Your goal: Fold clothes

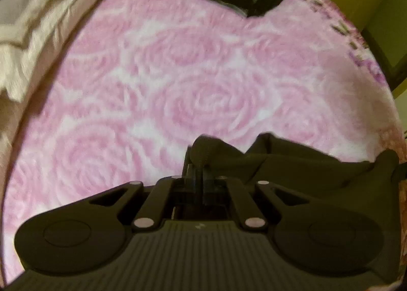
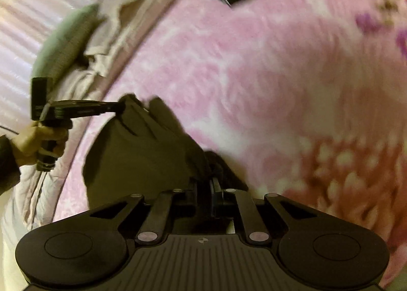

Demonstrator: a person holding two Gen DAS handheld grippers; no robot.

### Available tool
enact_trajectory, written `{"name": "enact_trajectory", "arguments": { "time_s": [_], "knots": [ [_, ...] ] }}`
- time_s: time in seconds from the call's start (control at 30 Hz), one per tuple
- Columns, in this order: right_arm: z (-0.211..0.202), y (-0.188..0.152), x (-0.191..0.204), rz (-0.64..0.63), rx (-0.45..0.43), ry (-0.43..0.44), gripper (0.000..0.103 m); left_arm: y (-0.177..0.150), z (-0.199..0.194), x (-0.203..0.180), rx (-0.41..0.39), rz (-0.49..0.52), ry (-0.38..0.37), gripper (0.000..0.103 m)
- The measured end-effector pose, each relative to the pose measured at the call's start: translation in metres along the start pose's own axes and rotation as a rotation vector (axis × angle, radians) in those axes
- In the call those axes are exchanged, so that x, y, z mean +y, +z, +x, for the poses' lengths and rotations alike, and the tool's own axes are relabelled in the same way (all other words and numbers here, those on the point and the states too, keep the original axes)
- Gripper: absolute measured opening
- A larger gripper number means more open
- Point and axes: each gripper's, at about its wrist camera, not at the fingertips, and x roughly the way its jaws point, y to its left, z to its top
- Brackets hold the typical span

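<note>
Garment (image 2: pixel 132 153) over pink rose blanket (image 1: pixel 198 82)

Pink rose-print blanket (image 1: pixel 178 82) spread wide; cream bedding (image 1: pixel 30 18) bunched along edge; green pillow (image 2: pixel 63 41).

The dark olive garment (image 2: pixel 142 153) hangs bunched above the pink rose-patterned blanket (image 1: pixel 178 82) — pinched at 2 edges, sagging between.

Both grippers are matte black: the left gripper (image 1: pixel 197 161) and right gripper (image 2: pixel 212 176) show ribbed housings, round side discs and silver pivot screws. A dark sleeve (image 2: pixel 6 163) borders the person's hand (image 2: pixel 38 143).
</note>
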Motion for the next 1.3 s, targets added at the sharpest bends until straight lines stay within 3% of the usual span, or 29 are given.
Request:
{"name": "enact_trajectory", "arguments": {
  "time_s": [0.03,0.07,0.1,0.13,0.2,0.27,0.37,0.43,0.5,0.6,0.67,0.77,1.07,1.2,1.3],
  "knots": [
    [0.001,-0.001,-0.002,0.007,0.001,-0.005,0.01,-0.001,0.001,0.0,0.003,-0.003,0.007,0.009],
    [-0.002,-0.001,-0.001,0.003,-0.001,-0.022,0.025,-0.002,-0.003,0.001,-0.005,-0.009,0.019,0.011],
    [-0.005,-0.001,0.001,-0.005,-0.004,-0.045,0.048,-0.003,-0.007,0.002,-0.014,-0.016,0.031,0.012],
    [-0.009,-0.001,0.005,-0.024,-0.014,-0.053,0.053,-0.004,-0.014,0.006,-0.029,-0.032,0.039,0.016],
    [-0.018,-0.001,0.017,-0.076,-0.042,-0.054,0.053,-0.005,-0.03,0.009,-0.051,-0.02,0.09,0.014],
    [-0.027,0.0,0.028,-0.128,-0.07,-0.054,0.053,-0.006,-0.049,0.008,-0.077,-0.016,0.093,0.015],
    [-0.036,0.002,0.048,-0.206,-0.107,-0.03,0.053,-0.008,-0.066,-0.005,-0.099,-0.035,0.005,0.015],
    [-0.023,0.005,0.064,-0.249,-0.094,0.054,0.053,-0.013,-0.058,-0.018,-0.076,-0.022,-0.051,0.015],
    [-0.002,0.006,0.065,-0.263,-0.067,0.083,0.053,-0.02,-0.035,-0.034,-0.034,0.018,-0.076,0.015],
    [0.031,0.008,0.057,-0.259,-0.025,0.083,0.053,-0.025,0.002,-0.043,-0.015,0.024,-0.057,0.016],
    [0.035,0.012,0.037,-0.207,-0.027,0.054,0.05,-0.021,0.013,-0.043,-0.038,0.017,-0.047,0.017],
    [0.027,0.008,0.022,-0.235,-0.026,0.025,0.047,-0.013,0.019,-0.043,-0.044,0.007,-0.031,0.017],
    [-0.004,0.006,0.024,-0.196,0.04,-0.038,0.047,-0.047,-0.046,-0.039,0.015,0.06,0.105,0.018],
    [-0.016,0.002,0.05,-0.267,0.06,0.055,0.047,-0.062,-0.075,-0.037,0.041,0.084,0.166,0.018],
    [-0.003,-0.013,0.075,-0.319,0.101,0.133,0.047,-0.081,-0.093,-0.04,0.066,0.077,0.194,0.018]
  ]
}}
